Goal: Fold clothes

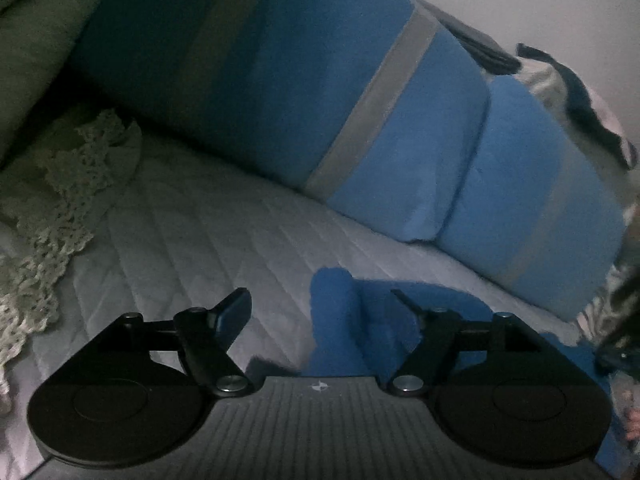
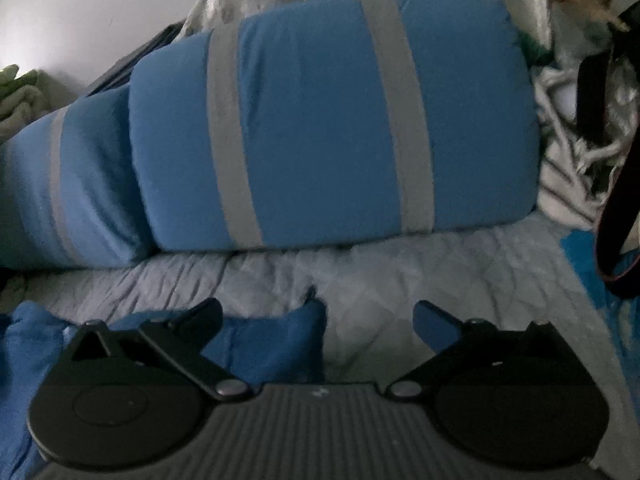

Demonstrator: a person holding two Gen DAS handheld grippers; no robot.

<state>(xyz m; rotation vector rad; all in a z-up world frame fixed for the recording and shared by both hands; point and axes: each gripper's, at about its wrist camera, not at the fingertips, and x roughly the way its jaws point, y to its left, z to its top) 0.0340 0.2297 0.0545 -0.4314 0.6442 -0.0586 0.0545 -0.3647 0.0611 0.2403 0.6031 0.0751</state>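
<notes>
A dark blue garment [image 1: 340, 320] lies bunched on the grey quilted bed [image 1: 192, 240]. In the left wrist view a fold of it rises between my fingers, nearer the right one. My left gripper [image 1: 320, 304] is open just above it. In the right wrist view the same blue garment [image 2: 272, 340] lies under my left finger and reaches to the middle of the gap. My right gripper [image 2: 318, 316] is open over the cloth's edge, with bare quilt [image 2: 380, 280] under its right half. Neither gripper holds anything.
Two blue pillows with grey stripes [image 2: 332, 120] [image 1: 304, 92] lean against the wall behind the garment. A cream lace cloth [image 1: 52, 208] lies at the left. A pale green blanket [image 1: 36, 20] sits far left. Piled whitish clothes and a dark strap [image 2: 612, 208] crowd the right.
</notes>
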